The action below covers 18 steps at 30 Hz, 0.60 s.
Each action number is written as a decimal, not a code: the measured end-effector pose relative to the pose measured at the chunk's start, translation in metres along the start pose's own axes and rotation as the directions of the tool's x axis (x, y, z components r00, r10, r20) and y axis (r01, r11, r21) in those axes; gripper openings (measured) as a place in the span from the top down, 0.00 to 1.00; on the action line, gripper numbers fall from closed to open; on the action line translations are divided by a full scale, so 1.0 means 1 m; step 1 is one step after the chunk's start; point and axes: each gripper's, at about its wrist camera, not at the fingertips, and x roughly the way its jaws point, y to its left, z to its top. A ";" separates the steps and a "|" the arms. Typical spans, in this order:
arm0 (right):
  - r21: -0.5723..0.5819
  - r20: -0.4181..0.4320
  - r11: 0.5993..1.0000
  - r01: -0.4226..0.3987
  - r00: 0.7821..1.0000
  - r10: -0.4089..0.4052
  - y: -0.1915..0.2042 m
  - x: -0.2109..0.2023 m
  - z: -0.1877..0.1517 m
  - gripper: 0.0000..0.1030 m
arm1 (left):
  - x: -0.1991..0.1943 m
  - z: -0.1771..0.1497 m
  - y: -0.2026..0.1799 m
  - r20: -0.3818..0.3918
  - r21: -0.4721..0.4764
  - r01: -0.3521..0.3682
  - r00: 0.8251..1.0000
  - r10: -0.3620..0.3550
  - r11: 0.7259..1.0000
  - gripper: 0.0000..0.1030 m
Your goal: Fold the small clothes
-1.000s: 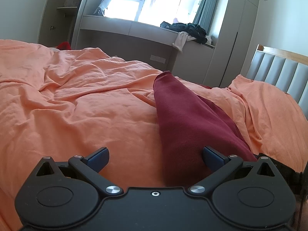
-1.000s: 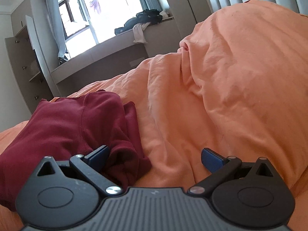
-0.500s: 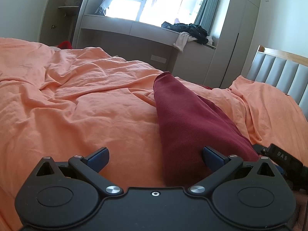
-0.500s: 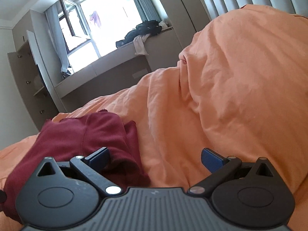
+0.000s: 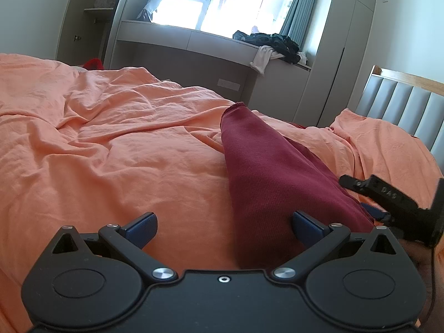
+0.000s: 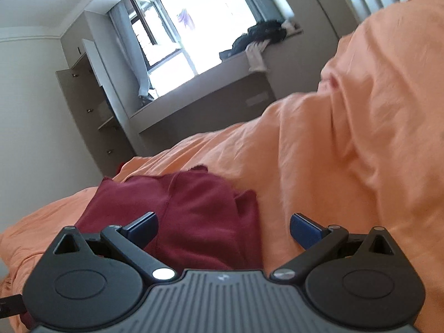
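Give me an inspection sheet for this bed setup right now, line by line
Surface: bed with rumpled orange sheet.
Job's things: maroon garment lying bunched on the sheet.
Clutter: nothing seen on the bed.
Grippers: left gripper open, empty; right gripper open, empty, over the garment's edge.
Cables: thin black cable at the right edge of the left view.
Surroundings: window, clothes pile on the ledge, headboard.

Bright window point(image 5: 222, 2) above a grey ledge point(image 5: 194, 38), tall wardrobe point(image 5: 341, 50) beside, orange-sheeted bed point(image 5: 111, 144)
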 end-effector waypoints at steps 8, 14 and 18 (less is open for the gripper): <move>0.030 0.043 0.999 -0.013 0.999 0.012 -0.001 -0.001 -0.028 0.09 | 0.001 0.000 -0.001 -0.002 -0.001 0.001 1.000 -0.001 1.000 0.00; 0.092 0.037 0.994 -0.059 0.998 0.056 -0.008 -0.005 -0.031 0.18 | 0.001 -0.001 -0.001 -0.002 0.002 0.000 1.000 0.000 1.000 0.00; 0.119 0.029 0.991 -0.067 0.998 0.064 -0.010 -0.005 -0.031 0.19 | 0.001 -0.001 -0.001 -0.002 0.001 0.000 1.000 0.000 1.000 0.00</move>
